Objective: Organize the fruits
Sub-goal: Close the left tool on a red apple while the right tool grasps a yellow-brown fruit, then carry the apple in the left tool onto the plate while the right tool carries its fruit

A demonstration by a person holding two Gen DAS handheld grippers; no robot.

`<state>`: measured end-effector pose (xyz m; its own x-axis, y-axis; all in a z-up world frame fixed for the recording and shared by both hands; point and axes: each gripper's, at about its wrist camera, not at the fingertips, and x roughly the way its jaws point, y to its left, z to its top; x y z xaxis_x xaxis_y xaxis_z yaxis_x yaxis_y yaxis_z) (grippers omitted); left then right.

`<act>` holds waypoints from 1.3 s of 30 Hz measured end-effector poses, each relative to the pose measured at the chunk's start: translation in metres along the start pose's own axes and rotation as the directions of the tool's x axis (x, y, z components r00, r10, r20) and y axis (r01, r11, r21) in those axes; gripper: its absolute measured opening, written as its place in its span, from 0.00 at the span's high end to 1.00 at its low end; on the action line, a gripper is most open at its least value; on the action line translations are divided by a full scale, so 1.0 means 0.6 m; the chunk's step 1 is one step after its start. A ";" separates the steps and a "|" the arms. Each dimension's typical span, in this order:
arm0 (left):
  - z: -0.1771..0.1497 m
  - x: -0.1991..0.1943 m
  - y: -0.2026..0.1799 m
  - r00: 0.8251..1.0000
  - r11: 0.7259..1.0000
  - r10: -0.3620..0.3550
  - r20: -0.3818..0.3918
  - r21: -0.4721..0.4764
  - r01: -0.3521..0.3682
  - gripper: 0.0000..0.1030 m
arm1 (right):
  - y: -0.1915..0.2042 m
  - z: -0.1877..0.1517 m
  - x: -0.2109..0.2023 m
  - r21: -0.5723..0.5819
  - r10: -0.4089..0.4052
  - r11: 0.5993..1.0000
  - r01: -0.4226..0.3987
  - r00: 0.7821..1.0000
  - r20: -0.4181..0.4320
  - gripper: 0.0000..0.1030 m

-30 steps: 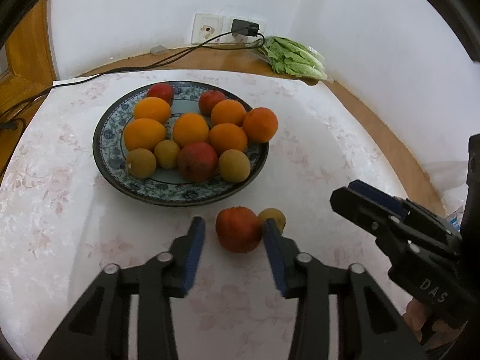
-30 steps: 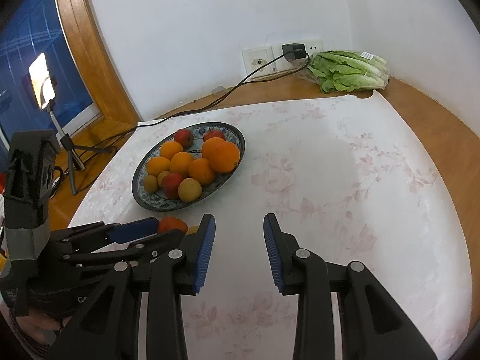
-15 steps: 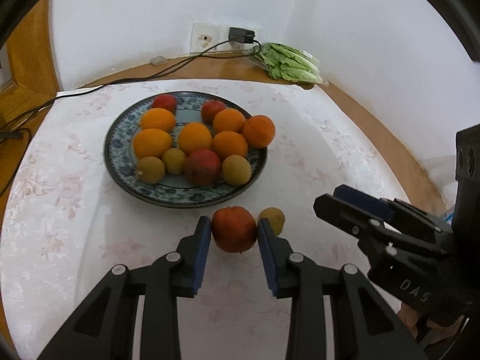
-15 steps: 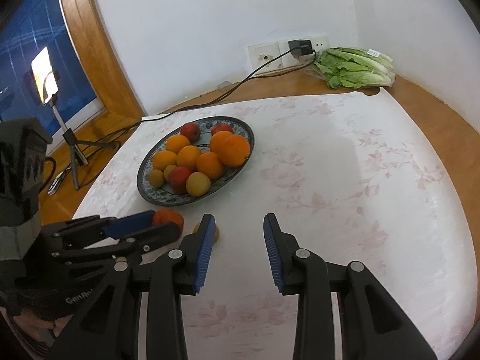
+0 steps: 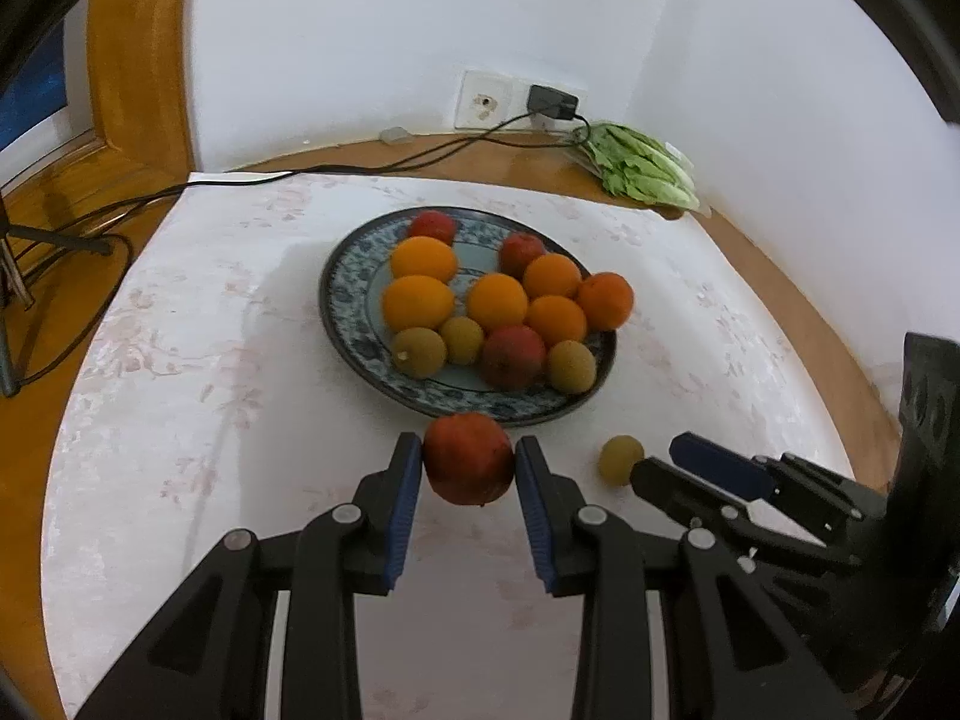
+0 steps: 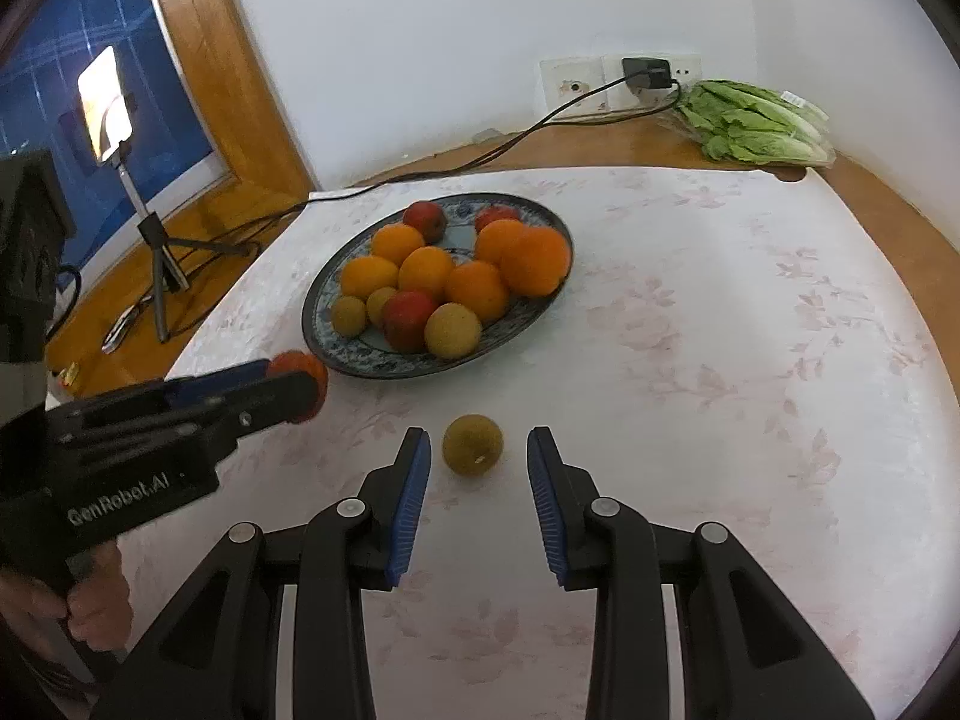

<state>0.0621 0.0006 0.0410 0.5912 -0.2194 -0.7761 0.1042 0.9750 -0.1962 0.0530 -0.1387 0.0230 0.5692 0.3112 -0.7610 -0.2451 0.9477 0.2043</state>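
Red fruit [image 5: 468, 466] round, no long axis, clamped in left gripper [image 5: 467, 468].

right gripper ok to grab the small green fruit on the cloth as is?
Probably yes. The right gripper is open with the small green fruit lying between its fingertips, nothing touching it. The plate sits farther back, and the left gripper, shut on the red fruit, is off to the side.

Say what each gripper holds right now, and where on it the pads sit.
The left gripper holds the red fruit, blue pads pressed on its two opposite sides. The right gripper holds nothing: the small green fruit lies between its open pads, untouched.
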 end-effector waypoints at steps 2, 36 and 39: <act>-0.001 -0.002 0.004 1.000 1.000 0.004 0.003 -0.005 -0.004 0.68 | 0.005 -0.001 0.007 -0.006 -0.002 1.000 0.002 1.000 -0.011 0.66; 0.041 0.049 0.001 1.000 1.000 0.001 0.009 0.000 -0.001 0.68 | 0.008 0.062 0.036 -0.045 -0.059 0.997 0.060 0.998 0.014 0.76; 0.041 0.058 0.002 1.000 1.000 0.003 0.010 -0.007 -0.003 0.68 | 0.006 0.063 0.044 -0.044 -0.061 0.997 0.062 0.998 0.014 0.76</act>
<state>0.1025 -0.0050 0.0284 0.5993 -0.2157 -0.7709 0.0965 0.9755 -0.1979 0.0968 -0.1242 0.0267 0.5944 0.2536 -0.7631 -0.2439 0.9611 0.1294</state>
